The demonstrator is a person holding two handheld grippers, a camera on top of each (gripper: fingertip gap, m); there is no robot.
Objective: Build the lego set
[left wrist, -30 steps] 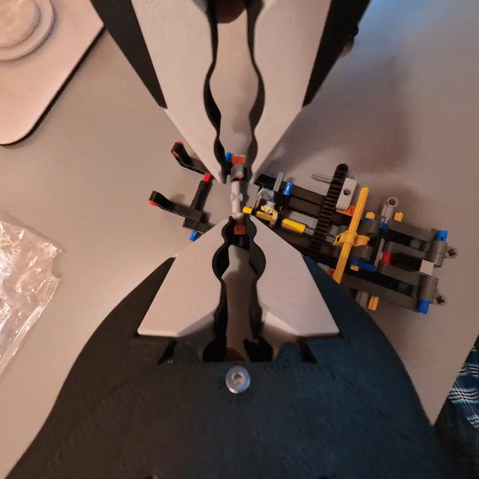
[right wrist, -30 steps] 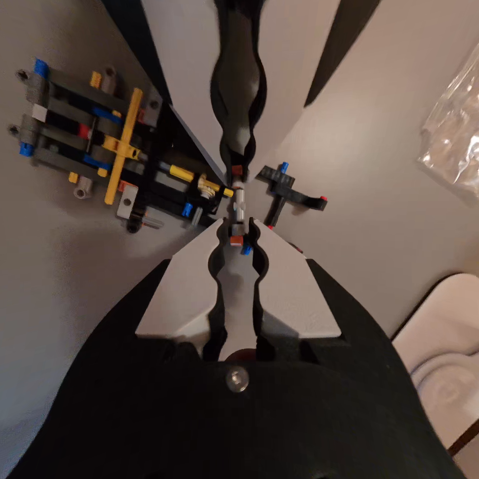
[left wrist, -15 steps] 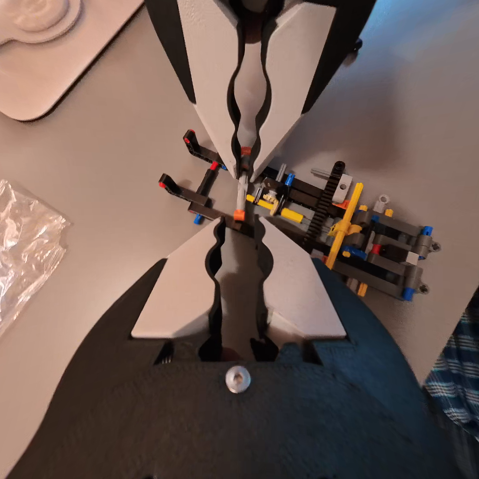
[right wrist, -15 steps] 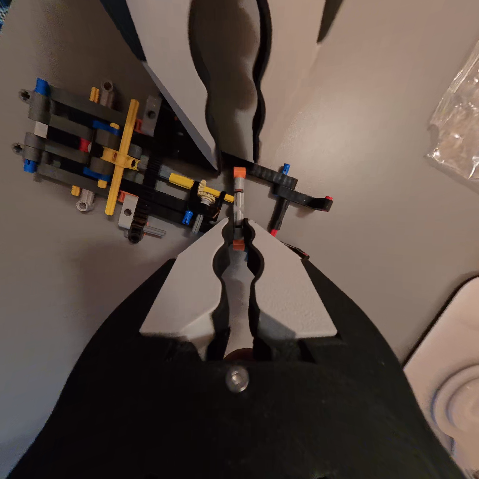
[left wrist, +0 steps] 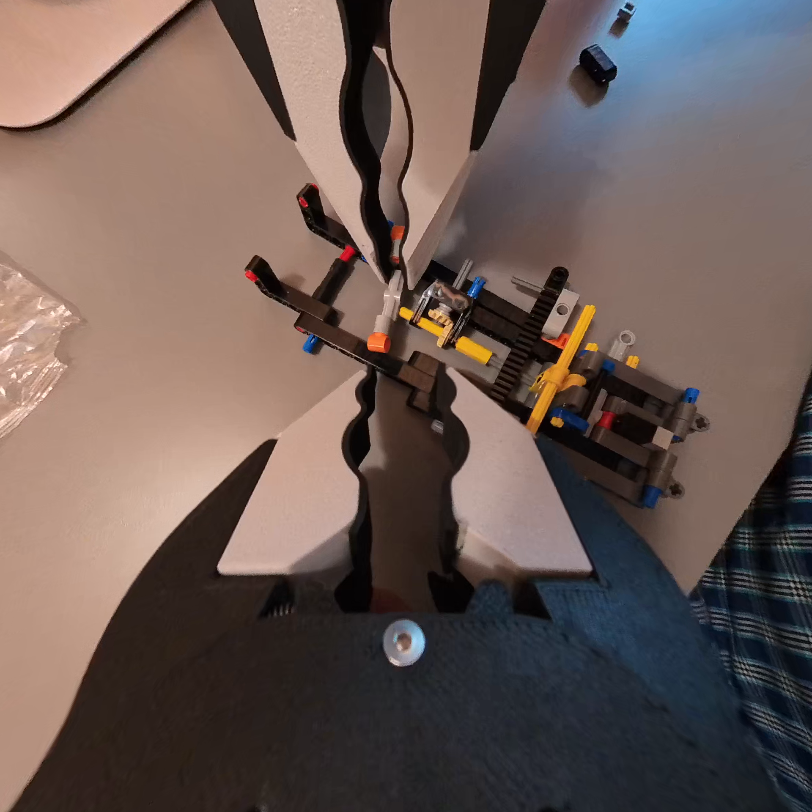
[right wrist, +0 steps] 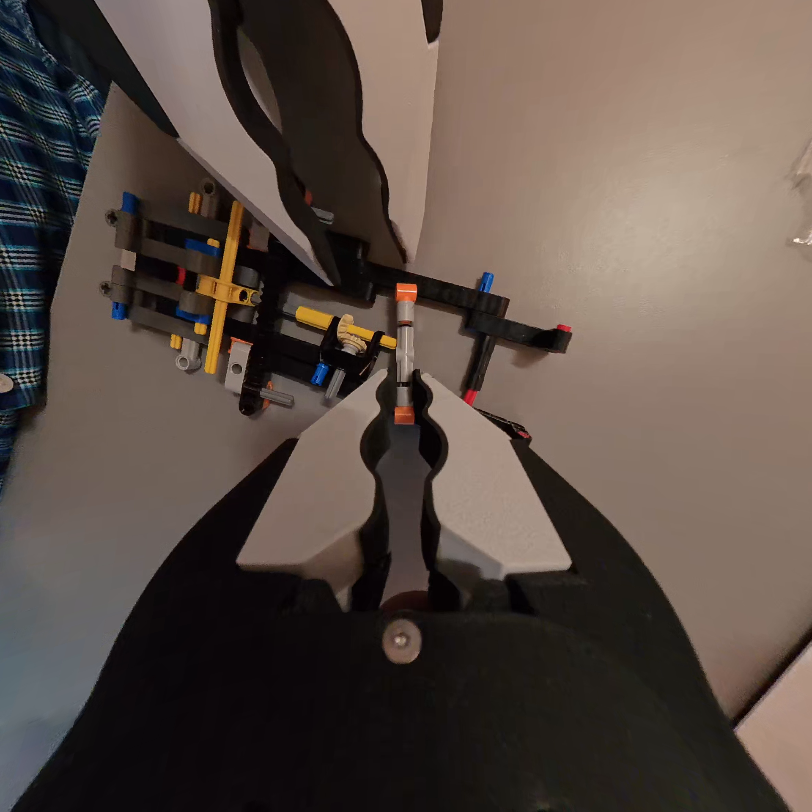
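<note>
Grey worktop [left wrist: 154, 246] fills both views, with the partly built lego model [left wrist: 580, 386] lying flat on it as the landmark. Its dark grey and black beams carry a long yellow axle [left wrist: 560, 369], a black toothed rack [left wrist: 525, 340] and blue pins.

Just beyond the model's black forked end, the right gripper [right wrist: 402, 395] has its jaws closed on one end of a small grey rod with orange caps [right wrist: 405, 347], held above that end of the model; the rod's far cap sits free. The left gripper [left wrist: 406, 386] faces it from the opposite side, jaws parted and holding nothing, hovering over a black beam of the model.

Away from the model, a crumpled clear bag [left wrist: 26, 347] lies on the worktop, and a small black piece [left wrist: 597, 63] sits well apart. Plaid fabric [left wrist: 769, 571] shows past the worktop edge nearest the model.
</note>
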